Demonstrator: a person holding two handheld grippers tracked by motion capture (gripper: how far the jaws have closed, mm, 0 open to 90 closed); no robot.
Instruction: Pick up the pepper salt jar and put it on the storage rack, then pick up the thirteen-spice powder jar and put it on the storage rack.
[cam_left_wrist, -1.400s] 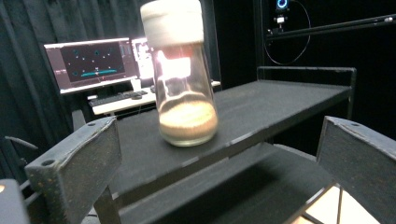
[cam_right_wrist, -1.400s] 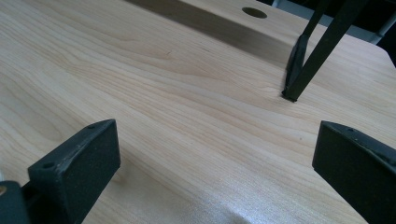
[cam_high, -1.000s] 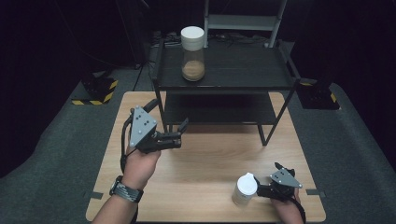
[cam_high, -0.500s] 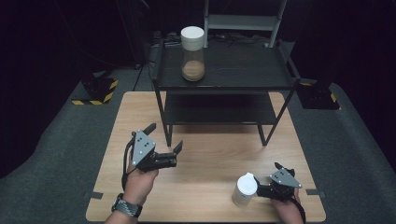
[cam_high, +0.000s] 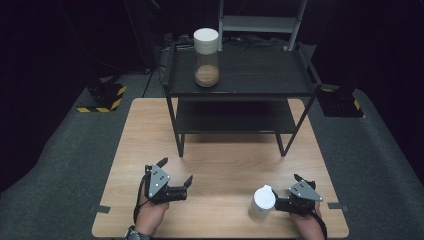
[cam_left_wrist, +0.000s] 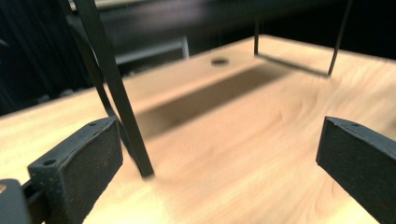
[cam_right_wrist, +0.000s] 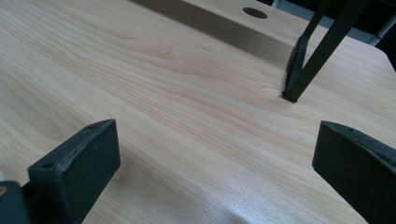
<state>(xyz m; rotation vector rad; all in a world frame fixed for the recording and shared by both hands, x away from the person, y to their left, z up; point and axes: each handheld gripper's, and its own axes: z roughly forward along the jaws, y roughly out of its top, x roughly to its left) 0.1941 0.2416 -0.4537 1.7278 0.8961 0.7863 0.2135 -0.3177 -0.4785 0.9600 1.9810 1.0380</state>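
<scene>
- Since the wooden table (cam_high: 220, 165) carries everything, start there: pale top, bare across the middle, so both hands have room to work near the front edge.
- Black two-tier shelf rack (cam_high: 240, 87) stands on the table's far half, legs planted on the wood; one leg (cam_left_wrist: 119, 88) looms just ahead of the left gripper's camera, another (cam_right_wrist: 317, 51) sits farther off in the right gripper view. Judging by that, the rack is where jars get parked.
- Jar w/ white lid (cam_high: 206, 57) sits upright on the top shelf, toward its left end, brownish stuff in the bottom. Looks put away, well apart from both hands.
- White container (cam_high: 262, 202) stands upright on the table near the front right, just beside the right gripper; I can't tell whether they touch. Prob. the thing in hand, w/ the top shelf a likely spot for it.
- Left gripper (cam_high: 175, 180) hangs low over the front left of the table, jaws spread wide, nothing btwn them; pointing toward the middle, so it seems idle or waiting.
- Right gripper (cam_high: 280, 204) rests by the front right edge, jaws wide apart too, only bare wood btwn the pads (cam_right_wrist: 74, 163). It's aimed past the container, so not gripping it yet.
</scene>
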